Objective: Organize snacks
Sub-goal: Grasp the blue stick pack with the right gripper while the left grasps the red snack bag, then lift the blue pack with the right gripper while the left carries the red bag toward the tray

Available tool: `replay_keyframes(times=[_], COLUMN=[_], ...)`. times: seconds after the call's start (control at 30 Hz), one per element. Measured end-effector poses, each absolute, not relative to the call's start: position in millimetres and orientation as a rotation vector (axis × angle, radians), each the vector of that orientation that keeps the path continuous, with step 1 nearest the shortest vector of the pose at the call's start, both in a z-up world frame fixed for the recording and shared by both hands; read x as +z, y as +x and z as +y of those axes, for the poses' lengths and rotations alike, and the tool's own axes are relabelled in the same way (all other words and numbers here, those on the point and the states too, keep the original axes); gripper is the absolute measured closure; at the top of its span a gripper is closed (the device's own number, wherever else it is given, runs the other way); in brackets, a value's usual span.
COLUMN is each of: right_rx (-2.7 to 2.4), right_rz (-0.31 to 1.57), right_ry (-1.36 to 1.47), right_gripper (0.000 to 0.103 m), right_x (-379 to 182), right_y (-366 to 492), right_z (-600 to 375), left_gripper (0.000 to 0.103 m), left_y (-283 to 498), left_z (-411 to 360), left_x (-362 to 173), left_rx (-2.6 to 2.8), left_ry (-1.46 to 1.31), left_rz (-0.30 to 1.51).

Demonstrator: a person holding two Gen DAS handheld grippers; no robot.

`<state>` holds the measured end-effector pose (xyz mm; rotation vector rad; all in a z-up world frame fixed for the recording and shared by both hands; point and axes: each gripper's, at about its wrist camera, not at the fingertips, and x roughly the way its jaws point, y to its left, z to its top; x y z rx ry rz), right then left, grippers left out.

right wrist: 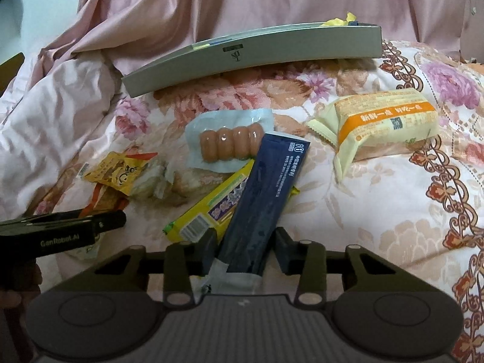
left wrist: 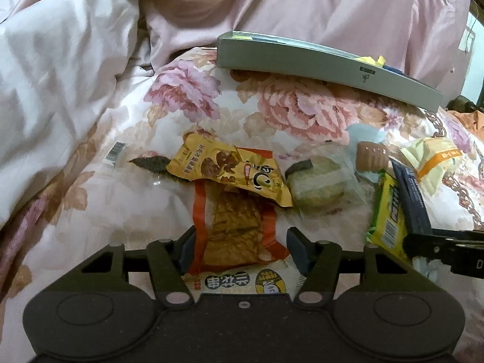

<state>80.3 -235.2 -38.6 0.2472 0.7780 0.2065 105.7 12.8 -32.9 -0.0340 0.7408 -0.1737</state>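
Note:
On the flowered bedspread, my left gripper (left wrist: 242, 243) is shut on the near end of an orange-edged packet of brown skewered snacks (left wrist: 236, 211). A yellow packet (left wrist: 230, 172) lies across its far end, with a clear-wrapped pale cake (left wrist: 317, 186) to the right. My right gripper (right wrist: 245, 248) is shut on the near end of a long dark blue packet (right wrist: 266, 187), which lies over a yellow-green packet (right wrist: 208, 211). A sealed pack of sausages (right wrist: 230, 145) lies just beyond them. Further right sits a cream bread pack with an orange band (right wrist: 384, 127).
A shallow grey tray (right wrist: 257, 60) with yellow wrappers inside lies at the back against crumpled pink bedding (right wrist: 181, 15). The left gripper's finger (right wrist: 90, 224) reaches in from the left edge of the right wrist view. A white quilt (left wrist: 60, 75) is heaped at the left.

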Motion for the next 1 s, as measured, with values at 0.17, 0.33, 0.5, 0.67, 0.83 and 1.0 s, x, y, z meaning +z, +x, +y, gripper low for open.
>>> replay_keyframes(times=[0.17, 0.33, 0.5, 0.67, 0.83, 1.0], right_rx=[0.245, 0.335, 0.374, 0.37, 0.367, 0.35], right_rz=[0.771, 0.734, 0.726, 0.731, 0.737, 0.735], right_ry=[0.237, 0.183, 0.144, 0.125, 0.105, 0.074], right_gripper=[0.06, 0.064, 0.065, 0.06, 0.046, 0.041], right_x=[-37.8, -33.0, -31.1, -33.2, -37.9, -38.8], right_y=[70.8, 60.7, 57.2, 60.3, 64.3, 72.9], right_z=[-234.9, -226.8, -218.5, -216.9, -212.2, -202.4], left_gripper=[0.039, 0.036, 0.029, 0.02, 0.018, 0.032], left_y=[88.7, 84.1, 89.6, 97.9, 105.3, 104.0], left_z=[13.1, 8.1, -1.8, -3.6, 0.9, -0.4], left_x=[-28.8, -29.9, -35.9, -39.4, -41.0, -38.1], left_rx=[-0.194, -0.213, -0.215, -0.234, -0.236, -0.248], left_ry=[-0.058, -0.028, 0.086, 0.134, 0.122, 0.13], left_rz=[0.77, 0.777, 0.768, 0.769, 0.778, 0.788])
